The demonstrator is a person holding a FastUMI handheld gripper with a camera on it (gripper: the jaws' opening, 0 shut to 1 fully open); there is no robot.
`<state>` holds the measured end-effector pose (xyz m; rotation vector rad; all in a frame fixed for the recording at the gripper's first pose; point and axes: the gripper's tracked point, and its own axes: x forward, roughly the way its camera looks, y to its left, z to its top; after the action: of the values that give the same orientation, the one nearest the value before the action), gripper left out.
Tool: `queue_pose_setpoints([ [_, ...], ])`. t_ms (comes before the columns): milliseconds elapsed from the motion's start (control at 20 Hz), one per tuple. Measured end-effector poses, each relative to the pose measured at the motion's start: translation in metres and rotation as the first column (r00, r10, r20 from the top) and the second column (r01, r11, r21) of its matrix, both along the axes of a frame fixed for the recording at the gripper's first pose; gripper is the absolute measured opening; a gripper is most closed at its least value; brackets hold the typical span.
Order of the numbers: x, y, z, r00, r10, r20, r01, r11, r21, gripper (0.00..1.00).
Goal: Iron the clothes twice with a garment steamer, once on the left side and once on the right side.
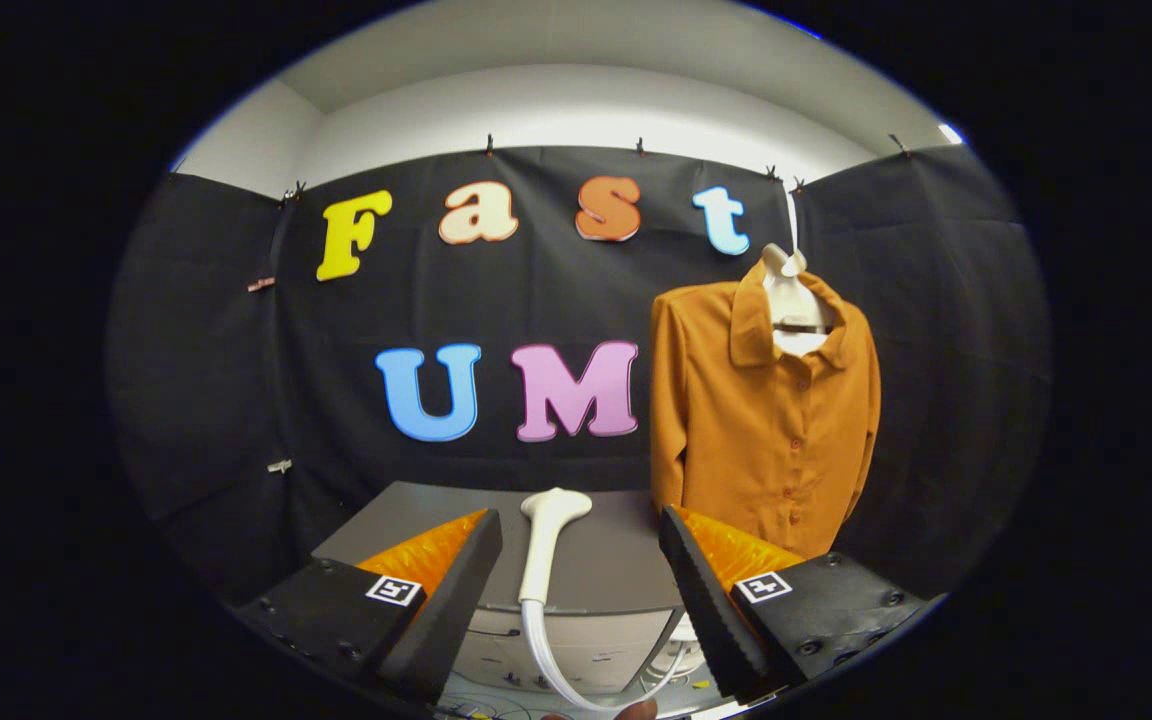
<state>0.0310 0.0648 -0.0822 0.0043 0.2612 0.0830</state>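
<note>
A white garment steamer head (544, 545) lies on a grey table (606, 565), its hose curling down over the table's front edge. My gripper (581, 530) is open, its two fingers spread wide, and the steamer handle lies between and below them, nearer the left finger. An orange button-up shirt (761, 420) hangs on a white hanger (791, 300) against the black cloth wall, beyond and above the right finger.
The black cloth wall rises behind the table. Under the table's front edge there are pale drawers or panels (576, 640) and loose cables on the floor. A fingertip of a person (636, 710) shows at the very bottom.
</note>
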Motion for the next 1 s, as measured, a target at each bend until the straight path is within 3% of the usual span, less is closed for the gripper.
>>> queue_pose_setpoints([
  [250,0.046,0.035,-0.087,0.967,0.066,-0.248,-0.093,0.991,-0.098,0.98],
  [450,0.075,0.056,-0.168,0.894,0.063,-0.443,-0.100,0.993,-0.061,0.98],
  [700,0.092,0.065,-0.210,0.844,0.039,-0.535,-0.086,0.994,-0.064,0.96],
  [750,0.094,0.062,-0.219,0.835,0.017,-0.550,-0.073,0.994,-0.079,0.90],
  [800,0.100,0.058,-0.229,0.829,-0.005,-0.560,-0.062,0.993,-0.100,0.67],
  [850,0.098,0.055,-0.230,0.820,-0.014,-0.572,-0.045,0.995,-0.089,0.61],
  [1000,0.105,0.061,-0.217,0.853,0.032,-0.520,-0.030,0.999,0.013,0.32],
])
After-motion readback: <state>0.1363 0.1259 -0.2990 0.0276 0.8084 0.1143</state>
